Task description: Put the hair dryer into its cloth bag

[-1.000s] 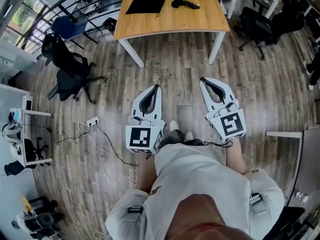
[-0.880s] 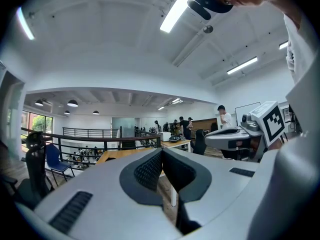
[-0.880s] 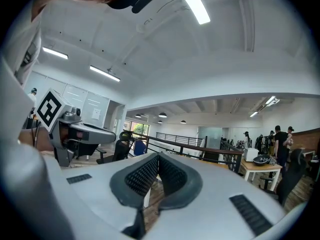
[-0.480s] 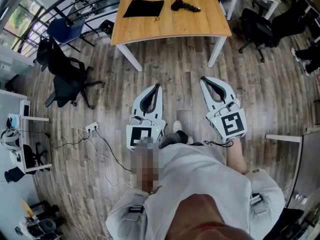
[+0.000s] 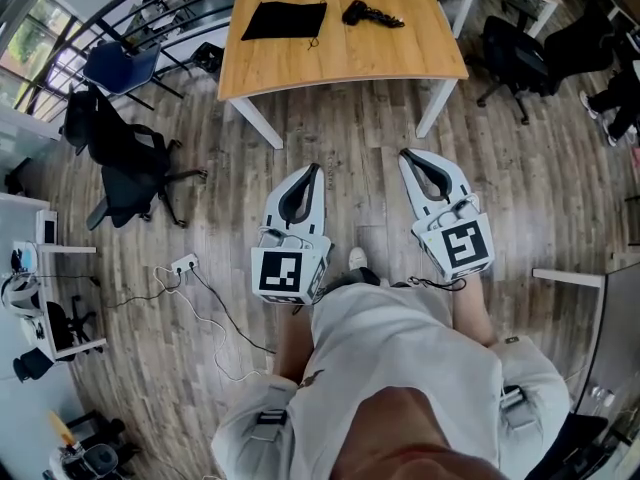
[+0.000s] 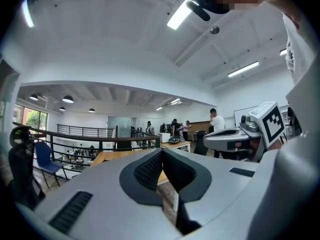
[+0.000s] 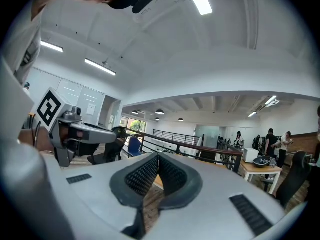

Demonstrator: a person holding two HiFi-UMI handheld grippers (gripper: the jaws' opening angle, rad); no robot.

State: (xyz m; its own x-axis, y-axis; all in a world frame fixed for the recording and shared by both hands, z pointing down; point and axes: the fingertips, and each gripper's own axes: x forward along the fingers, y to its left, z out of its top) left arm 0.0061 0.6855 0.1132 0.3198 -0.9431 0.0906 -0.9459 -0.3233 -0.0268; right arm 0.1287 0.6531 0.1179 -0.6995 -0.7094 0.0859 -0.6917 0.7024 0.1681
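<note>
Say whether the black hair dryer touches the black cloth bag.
Apart. Head view shows bare wooden table top between the black hair dryer and the flat black cloth bag.

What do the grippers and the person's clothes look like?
The left gripper and right gripper are light grey shells with black ribbed pads; each carries a white cube with black square markers. The person wears a pale grey top.

Held level and side by side, pointing toward the far end of the room: left gripper [image 5: 315,172] and right gripper [image 5: 404,156], each with its 2 jaws pressed together, nothing between them.
</note>
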